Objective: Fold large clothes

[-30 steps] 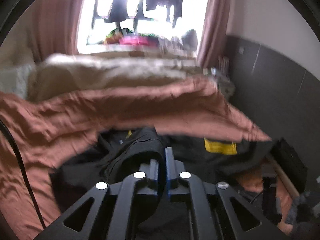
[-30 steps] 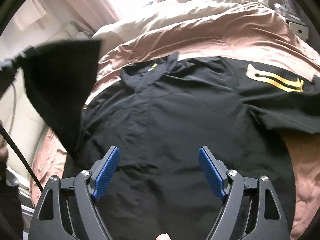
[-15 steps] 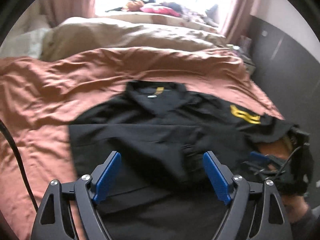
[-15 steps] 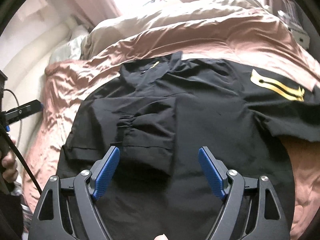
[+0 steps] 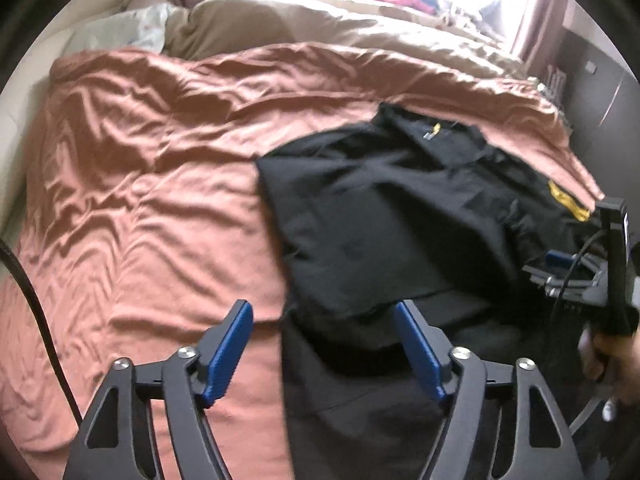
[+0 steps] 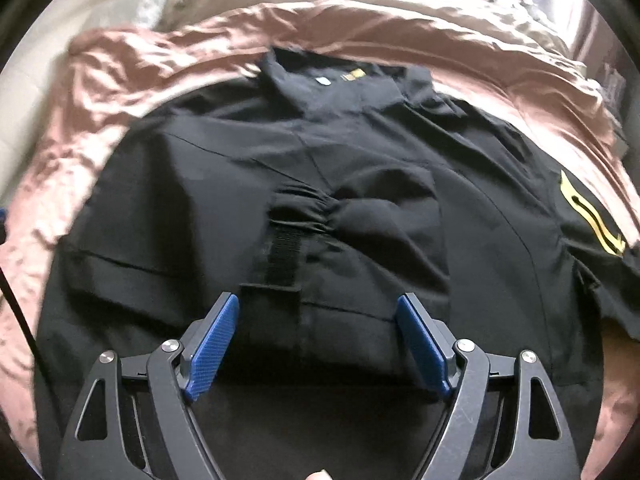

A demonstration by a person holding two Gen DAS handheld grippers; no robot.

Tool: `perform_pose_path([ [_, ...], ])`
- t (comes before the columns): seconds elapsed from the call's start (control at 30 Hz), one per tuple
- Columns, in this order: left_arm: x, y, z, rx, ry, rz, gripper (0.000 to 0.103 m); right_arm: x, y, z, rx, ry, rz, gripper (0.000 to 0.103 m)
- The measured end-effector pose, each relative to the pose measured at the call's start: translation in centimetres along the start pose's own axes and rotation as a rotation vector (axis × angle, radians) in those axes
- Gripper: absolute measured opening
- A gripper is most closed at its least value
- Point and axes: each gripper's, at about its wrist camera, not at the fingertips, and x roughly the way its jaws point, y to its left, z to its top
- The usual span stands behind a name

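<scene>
On the bed, a black jacket [image 6: 360,168] is laid flat over a rust-coloured duvet [image 5: 140,184], collar end towards the window. One sleeve [image 6: 360,240] is seen folded in across the middle of the body, w/ a gathered cuff and a velcro strap [image 6: 284,256] on top. The other sleeve, marked w/ a yellow stripe [image 6: 588,220], is spread out to the right edge in the right wrist view, near the side of the bed.

Left gripper [image 5: 324,352]: jaws are held fairly wide, nothing pinched btw the blue pads [image 5: 230,350]. They've just been closing a bit after a big opening. It's hung over the near left edge of the jacket, so fabric is seen under the right pad and bare duvet under the left one. Contact w/ the cloth can't be told, pic is a bit blurry.

Right gripper [image 6: 318,344]: jaws are spread wide too, nothing gripped. It's pointed down over the lower middle of the jacket, just short of the folded sleeve. In the left wrist view it's spotted at the far right [image 5: 576,276], held by a hand [image 5: 608,360], over the right side of the jacket.

A beige blanket [image 5: 320,20] is bunched up beyond the duvet, and a pale pillow [image 5: 128,32] is tucked at the top left. Pink curtains [image 5: 540,12] are seen by the bright window.
</scene>
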Motion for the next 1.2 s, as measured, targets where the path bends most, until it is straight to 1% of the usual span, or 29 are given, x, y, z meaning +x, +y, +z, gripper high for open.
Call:
perform_pose_path([
  [0.03, 0.4, 0.3, -0.3, -0.003, 0.010, 0.004, 0.069, 0.2, 0.1, 0.0, 0.005, 0.004, -0.001, 0.079],
  [0.07, 0.9, 0.5, -0.7, -0.007, 0.023, 0.008, 0.067, 0.3, -0.1, 0.1, 0.009, 0.006, -0.010, 0.073],
  [0.1, 1.7, 0.7, -1.0, -0.010, 0.040, 0.013, 0.064, 0.1, -0.7, 0.2, 0.012, 0.002, -0.027, 0.071],
  [0.17, 3.0, 0.9, -1.6, -0.011, 0.069, 0.024, 0.049, -0.4, -1.4, 0.4, 0.021, -0.005, -0.045, 0.063],
  [0.2, 3.8, 1.0, -1.9, -0.015, 0.083, 0.029, 0.045, -0.6, -1.9, 0.5, 0.022, -0.007, -0.052, 0.062],
  [0.23, 4.4, 1.0, -2.1, -0.020, 0.091, 0.038, 0.037, -0.9, -2.6, 0.6, 0.020, -0.009, -0.069, 0.061],
  [0.27, 5.0, 1.0, -2.3, -0.023, 0.102, 0.051, 0.032, -1.1, -3.1, 0.6, 0.019, -0.012, -0.087, 0.061],
  [0.33, 6.1, 0.9, -2.4, -0.027, 0.126, 0.067, 0.027, -1.8, -5.0, 0.6, 0.030, -0.024, -0.133, 0.061],
  [0.43, 6.9, 0.6, -2.5, -0.017, 0.140, 0.092, 0.026, -3.1, -8.2, 0.5, 0.081, -0.045, -0.179, 0.061],
  [0.5, 7.3, 0.8, -2.5, -0.014, 0.152, 0.112, 0.026, -4.1, -10.7, 0.4, 0.132, -0.063, -0.228, 0.061],
  [0.53, 7.5, 1.0, -2.5, -0.015, 0.157, 0.122, 0.026, -4.6, -11.9, 0.3, 0.163, -0.071, -0.237, 0.061],
  [0.57, 7.6, 1.2, -2.5, -0.020, 0.158, 0.117, 0.026, -5.0, -13.0, 0.0, 0.198, -0.077, -0.231, 0.061],
  [0.6, 7.6, 1.4, -2.5, -0.030, 0.159, 0.108, 0.026, -5.5, -14.5, -0.5, 0.254, -0.079, -0.195, 0.061],
  [0.7, 7.4, 1.5, -2.5, -0.038, 0.154, 0.106, 0.026, -6.2, -16.5, -1.7, 0.333, -0.087, -0.097, 0.061],
  [0.77, 7.3, 1.4, -2.5, -0.031, 0.152, 0.110, 0.026, -6.5, -17.2, -2.7, 0.350, -0.087, -0.050, 0.061],
  [0.8, 7.3, 1.3, -2.4, -0.029, 0.152, 0.112, 0.026, -6.1, -17.2, -3.3, 0.358, -0.071, 0.001, 0.061],
  [0.87, 7.4, 1.2, -2.4, -0.026, 0.153, 0.115, 0.026, -5.0, -17.3, -4.0, 0.366, -0.034, 0.058, 0.060],
  [0.9, 7.4, 1.1, -2.3, -0.027, 0.154, 0.116, 0.026, -4.2, -17.1, -4.3, 0.366, -0.013, 0.081, 0.057],
  [0.93, 7.6, 1.1, -2.3, -0.028, 0.156, 0.117, 0.026, -3.3, -17.0, -4.4, 0.367, 0.003, 0.104, 0.044],
  [0.97, 7.6, 1.1, -2.3, -0.028, 0.157, 0.119, 0.026, -2.4, -16.7, -4.4, 0.374, 0.023, 0.128, 0.036],
  [1.0, 7.7, 1.1, -2.3, -0.027, 0.158, 0.121, 0.026, -1.4, -16.5, -4.3, 0.387, 0.034, 0.147, 0.034],
  [1.03, 7.8, 1.1, -2.3, -0.025, 0.159, 0.123, 0.026, -1.0, -16.5, -4.1, 0.391, 0.032, 0.149, 0.030],
  [1.07, 7.9, 1.1, -2.3, -0.022, 0.158, 0.125, 0.026, -0.4, -16.2, -3.7, 0.388, 0.026, 0.141, 0.023],
  [1.1, 7.9, 1.2, -2.3, -0.018, 0.155, 0.128, 0.026, 0.2, -16.2, -3.2, 0.388, 0.023, 0.135, 0.021],
  [1.17, 8.0, 1.3, -2.2, -0.013, 0.146, 0.138, 0.026, 1.0, -16.6, -2.5, 0.399, 0.022, 0.130, 0.010],
  [1.2, 8.0, 1.4, -2.2, -0.011, 0.141, 0.144, 0.026, 1.5, -16.6, -2.1, 0.402, 0.017, 0.129, 0.009],
])
